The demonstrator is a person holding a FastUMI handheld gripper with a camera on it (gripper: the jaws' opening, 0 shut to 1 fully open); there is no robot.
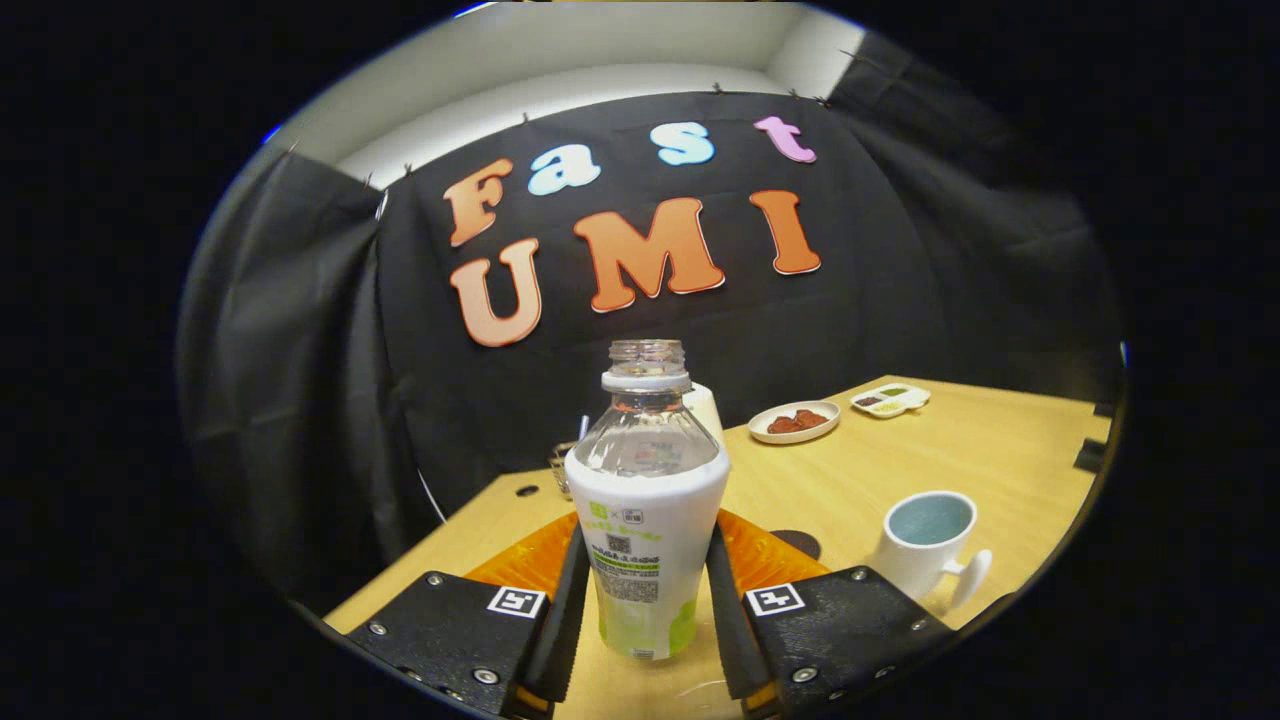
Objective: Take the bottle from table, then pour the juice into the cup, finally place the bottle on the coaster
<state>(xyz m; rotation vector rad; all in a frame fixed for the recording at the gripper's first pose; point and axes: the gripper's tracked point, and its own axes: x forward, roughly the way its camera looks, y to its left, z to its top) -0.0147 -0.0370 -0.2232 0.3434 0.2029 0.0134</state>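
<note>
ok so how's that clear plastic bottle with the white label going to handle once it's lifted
The uncapped clear plastic bottle with the white label looks nearly empty, so probably light. Its thin walls may flex where the tongs press on both sides. Being tall and narrow, it could tip easily when set down, and anything left inside may spill.

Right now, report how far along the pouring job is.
Done: the gripper is shut on the uncapped bottle, apparently lifted off the table. In hand: carrying it upright. Left: pouring into the cup beyond the right finger, then setting the bottle on the dark coaster.
</note>
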